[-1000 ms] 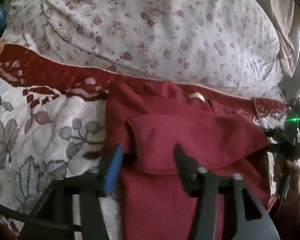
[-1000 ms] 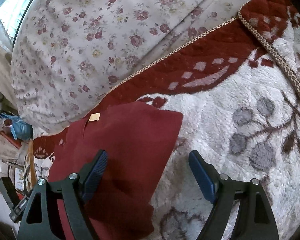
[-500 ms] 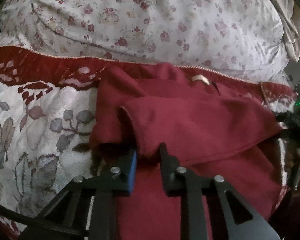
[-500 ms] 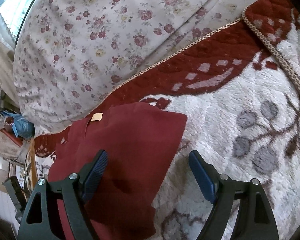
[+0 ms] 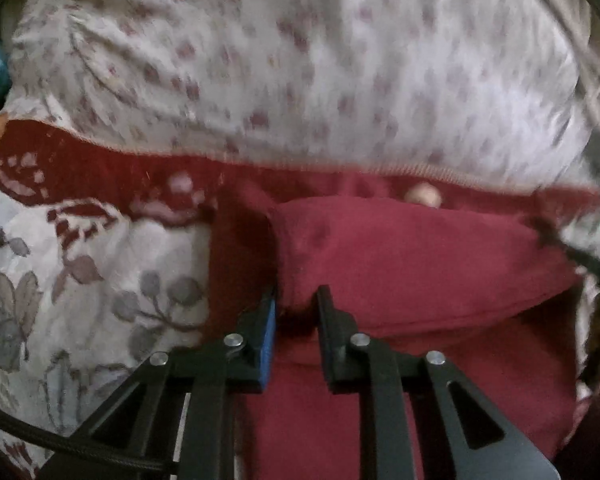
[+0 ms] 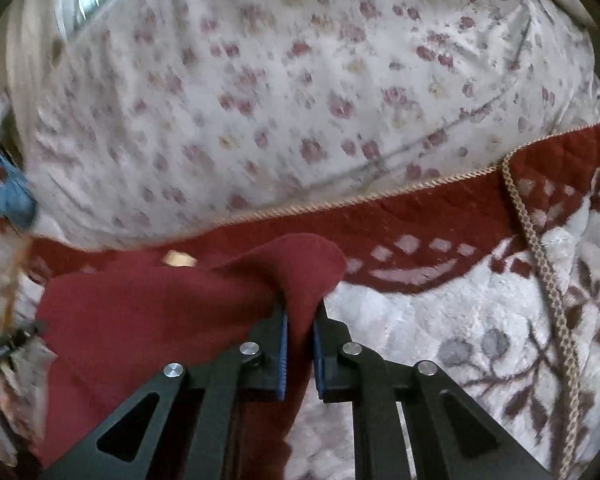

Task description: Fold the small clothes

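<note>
Both my claws pinch the soft, dark-red fleecy garment (image 5: 400, 264): my left claw (image 5: 296, 308) grips its folded left edge, my right claw (image 6: 300, 312) its bunched right corner. It lies on the plush red-and-white leaf-patterned blanket (image 6: 440, 320) on the bed, long axis running between the claws, tan label (image 6: 178, 258) toward the rumpled floral quilt (image 6: 300, 100).

Garment (image 5: 400, 264) lies on blanket (image 5: 100, 264) atop the bed; pillow (image 5: 300, 72) behind it, at far side; blanket extends left and right.

Dark-red garment (image 5: 400, 264), part-folded, corners lifted
</note>
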`<state>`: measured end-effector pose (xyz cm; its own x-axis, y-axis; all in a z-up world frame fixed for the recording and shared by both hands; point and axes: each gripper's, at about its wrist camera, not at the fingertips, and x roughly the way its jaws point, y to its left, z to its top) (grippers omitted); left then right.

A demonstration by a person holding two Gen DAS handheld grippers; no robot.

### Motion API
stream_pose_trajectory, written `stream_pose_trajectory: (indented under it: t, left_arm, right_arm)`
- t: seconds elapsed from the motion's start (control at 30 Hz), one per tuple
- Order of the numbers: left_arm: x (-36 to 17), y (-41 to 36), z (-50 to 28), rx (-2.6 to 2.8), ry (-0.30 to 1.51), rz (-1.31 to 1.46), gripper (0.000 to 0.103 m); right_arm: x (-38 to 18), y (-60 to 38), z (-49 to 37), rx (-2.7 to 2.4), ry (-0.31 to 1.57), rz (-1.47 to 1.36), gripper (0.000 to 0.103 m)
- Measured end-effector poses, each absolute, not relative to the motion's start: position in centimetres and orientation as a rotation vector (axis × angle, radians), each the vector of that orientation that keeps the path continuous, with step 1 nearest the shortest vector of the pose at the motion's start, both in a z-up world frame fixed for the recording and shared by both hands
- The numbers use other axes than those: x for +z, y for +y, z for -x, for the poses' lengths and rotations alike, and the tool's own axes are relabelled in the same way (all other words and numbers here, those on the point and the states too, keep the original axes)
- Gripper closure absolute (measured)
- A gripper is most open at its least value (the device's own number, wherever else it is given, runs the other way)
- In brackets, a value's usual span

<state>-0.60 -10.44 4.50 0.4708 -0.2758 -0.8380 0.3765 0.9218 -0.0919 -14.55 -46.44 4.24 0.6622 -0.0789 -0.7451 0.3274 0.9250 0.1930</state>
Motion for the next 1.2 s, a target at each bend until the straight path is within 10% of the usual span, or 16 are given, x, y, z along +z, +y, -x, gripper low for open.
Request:
stream_pose_trajectory:
  t: [0.23, 0.67, 0.83, 0.9, 1.03, 1.2]
  left_arm:
    - [4.2, -10.2, 1.1, -0.386, 0.988, -0.155, 0.080]
    - [4.5, -9.0, 1.6, -0.374, 1.001, -0.099, 0.080]
    - [4.5, -9.0, 1.5, -0.371, 1.003, -0.103, 0.080]
    - [4.4, -9.0, 1.5, -0.371, 1.003, -0.109, 0.080]
    - [4.1, -9.1, 1.5, -0.382, 1.009, -0.109, 0.072]
    - [4.2, -9.9, 2.2, -0.397, 0.990, -0.160, 0.054]
  right_arm:
    - [4.9, -47.7, 16.7, -0.265, 0.839, -0.424, 0.059]
    - [4.9, -42.4, 21.0, -0.099, 1.001, -0.314, 0.058]
    - [6.4, -47.1, 19.1, -0.204, 0.861, -0.523, 0.024]
    - [5.4, -47.5, 17.4, -0.227, 0.893, -0.539, 0.026]
    - [3.3, -45.3, 14.7, -0.277, 0.995, -0.322, 0.078]
    - [2.4, -47.1, 15.7, -0.338, 0.995, -0.350, 0.078]
